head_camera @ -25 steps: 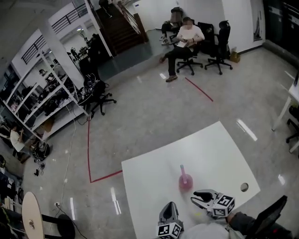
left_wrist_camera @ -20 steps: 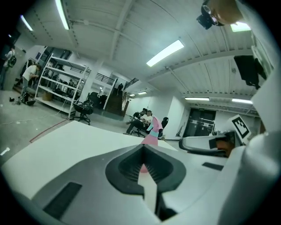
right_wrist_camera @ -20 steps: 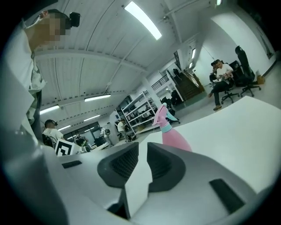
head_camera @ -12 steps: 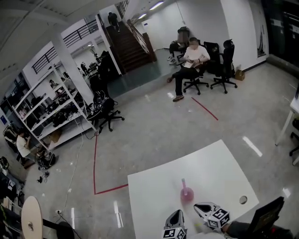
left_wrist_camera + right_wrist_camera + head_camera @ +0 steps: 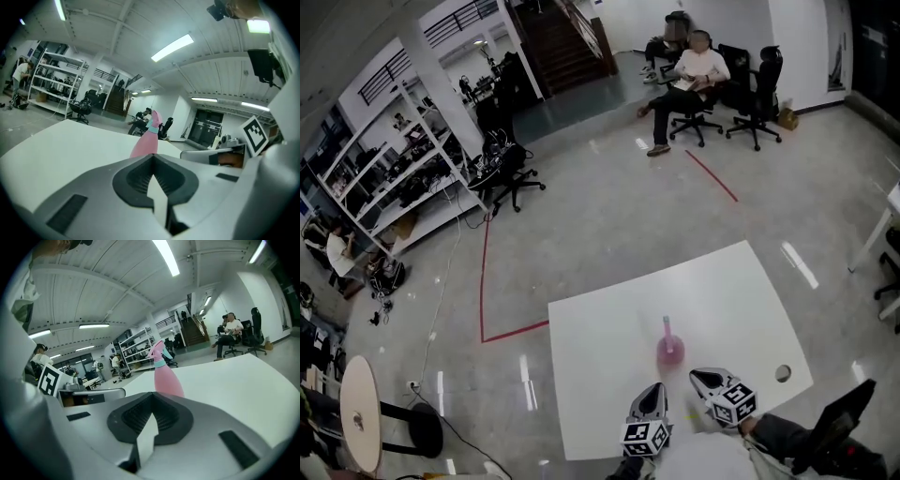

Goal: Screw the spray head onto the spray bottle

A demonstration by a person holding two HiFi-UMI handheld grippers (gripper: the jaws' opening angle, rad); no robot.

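In front of you is a white table (image 5: 609, 342). A red line (image 5: 482, 291) runs across the shiny floor. Far off you see shelves (image 5: 389, 169), stairs (image 5: 572, 42) and a sitting person (image 5: 696, 67).

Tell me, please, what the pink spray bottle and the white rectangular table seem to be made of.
Pink spray bottle: probably plastic, smooth uniform body, teal collar. White rectangular table: likely laminated board, flat matte top, round cable hole.

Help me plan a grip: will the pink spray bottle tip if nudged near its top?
Possibly: the pink cone-shaped plastic spray bottle stands tall and narrows upward. Pushed low, its wide base likely slides on the smooth white table.
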